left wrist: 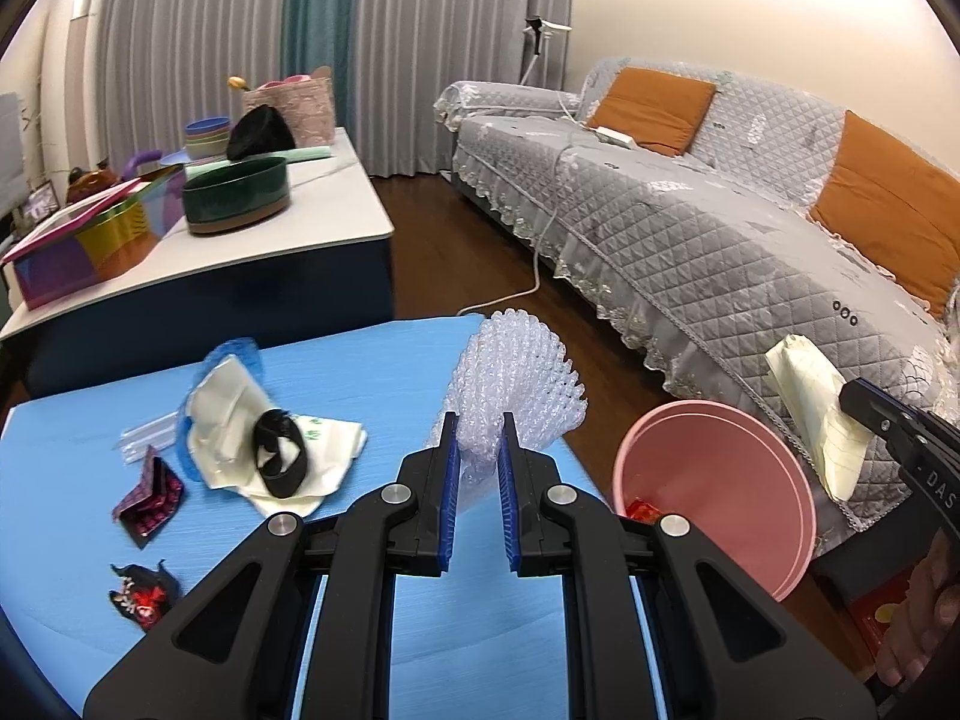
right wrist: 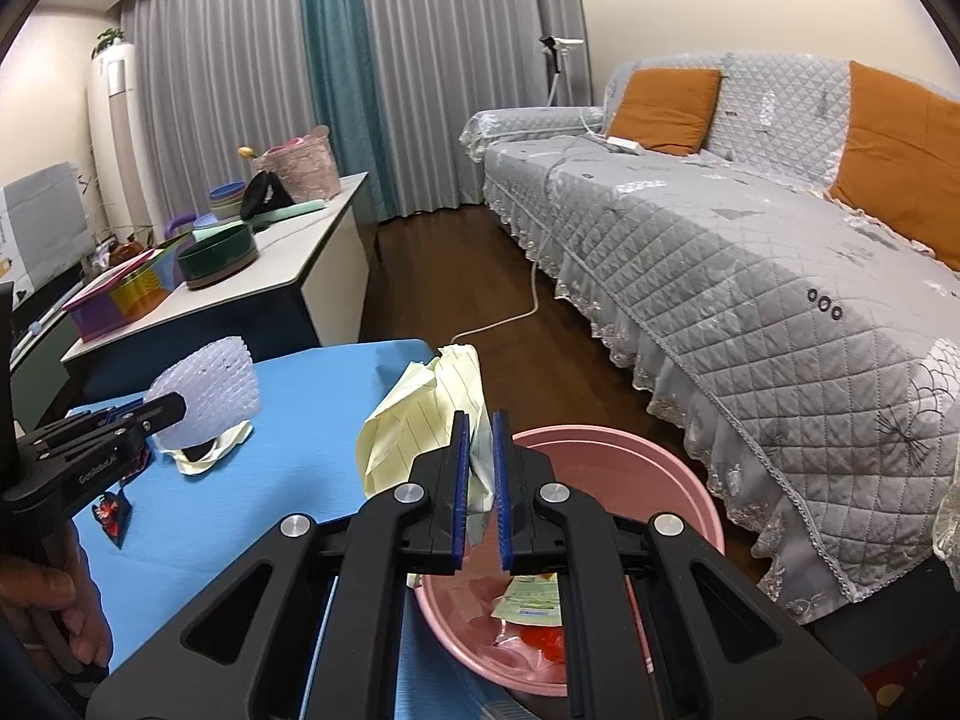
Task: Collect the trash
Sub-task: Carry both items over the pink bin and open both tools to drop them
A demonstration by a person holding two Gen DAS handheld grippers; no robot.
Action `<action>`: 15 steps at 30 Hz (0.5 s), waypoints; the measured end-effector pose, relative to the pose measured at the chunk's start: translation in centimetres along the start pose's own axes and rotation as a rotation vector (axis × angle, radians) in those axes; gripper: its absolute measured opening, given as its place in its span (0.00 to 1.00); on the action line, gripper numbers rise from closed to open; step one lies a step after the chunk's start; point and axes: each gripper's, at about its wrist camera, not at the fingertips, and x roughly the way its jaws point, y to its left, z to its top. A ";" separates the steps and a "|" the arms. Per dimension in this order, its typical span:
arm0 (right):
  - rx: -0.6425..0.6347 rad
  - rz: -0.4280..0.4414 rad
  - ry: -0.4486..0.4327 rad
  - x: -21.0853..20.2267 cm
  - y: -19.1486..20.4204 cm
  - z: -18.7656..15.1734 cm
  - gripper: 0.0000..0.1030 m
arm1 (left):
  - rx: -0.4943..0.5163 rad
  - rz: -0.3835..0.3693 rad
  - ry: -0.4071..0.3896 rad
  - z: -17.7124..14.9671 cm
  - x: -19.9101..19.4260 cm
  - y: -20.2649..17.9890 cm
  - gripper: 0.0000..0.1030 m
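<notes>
My left gripper (left wrist: 480, 438) is shut on a white foam net sleeve (left wrist: 516, 378), held above the right part of the blue table (left wrist: 360, 360). That sleeve (right wrist: 207, 387) shows at the left of the right wrist view too. My right gripper (right wrist: 480, 450) is shut on a crumpled sheet of yellow lined paper (right wrist: 420, 414), held over the near rim of the pink basin (right wrist: 630, 468). In the left wrist view the paper (left wrist: 810, 402) hangs just right of the basin (left wrist: 720, 480). Wrappers and papers lie inside the basin.
On the blue table lie a white plastic bag with a black band (left wrist: 264, 444), a clear strip (left wrist: 150, 432) and two dark red wrappers (left wrist: 150, 492). A white side table (left wrist: 300, 228) with boxes and bowls stands behind. A grey covered sofa (left wrist: 720, 228) fills the right; a white cable crosses the floor.
</notes>
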 end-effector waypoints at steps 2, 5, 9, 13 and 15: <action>0.017 -0.013 0.001 0.0 -0.9 0.0 0.08 | 0.004 -0.011 0.000 0.0 0.1 -0.5 0.12; 0.043 -0.030 0.001 0.0 -2.1 0.2 0.08 | 0.014 -0.026 0.002 -0.1 0.3 -1.3 0.12; 0.058 -0.046 -0.001 0.0 -3.1 0.3 0.08 | 0.031 -0.045 0.006 -0.2 0.5 -2.5 0.12; 0.059 -0.055 -0.001 0.0 -3.6 0.2 0.08 | 0.045 -0.060 0.008 -0.2 0.7 -3.5 0.12; 0.060 -0.061 -0.002 -0.1 -3.9 0.1 0.08 | 0.047 -0.066 0.007 -0.2 0.7 -4.0 0.12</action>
